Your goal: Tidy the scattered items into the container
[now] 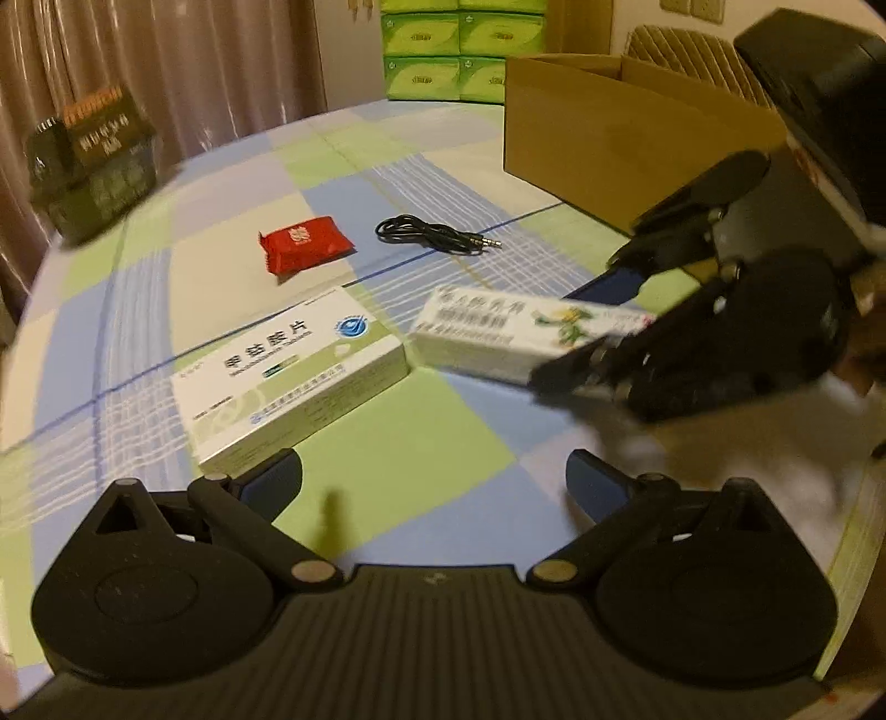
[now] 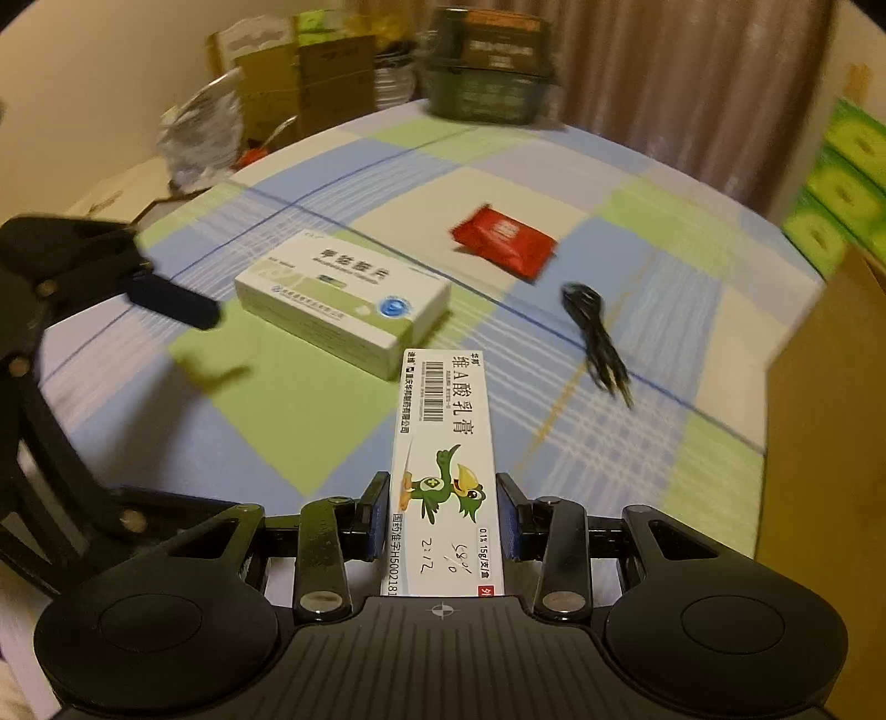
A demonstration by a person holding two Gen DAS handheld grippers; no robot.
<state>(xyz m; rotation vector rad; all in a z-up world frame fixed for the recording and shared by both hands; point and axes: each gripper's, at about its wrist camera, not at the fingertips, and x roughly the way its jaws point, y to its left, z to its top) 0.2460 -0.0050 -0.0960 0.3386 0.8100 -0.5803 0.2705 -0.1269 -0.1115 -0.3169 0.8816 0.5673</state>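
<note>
My right gripper (image 2: 441, 512) is shut on a long white ointment box (image 2: 443, 465) with a green bird print and holds it above the checked tablecloth; it also shows in the left wrist view (image 1: 515, 338). My left gripper (image 1: 432, 482) is open and empty, just in front of a white-and-green pill box (image 1: 293, 371), which also shows in the right wrist view (image 2: 343, 304). A red snack packet (image 1: 305, 243) and a coiled black audio cable (image 1: 437, 235) lie farther back. The cardboard box (image 1: 620, 133) stands at the back right.
A dark crate (image 1: 91, 160) sits at the table's far left edge. Green tissue packs (image 1: 459, 50) are stacked behind the table. In the right wrist view, boxes and bags (image 2: 266, 99) crowd the floor beyond the table's far edge.
</note>
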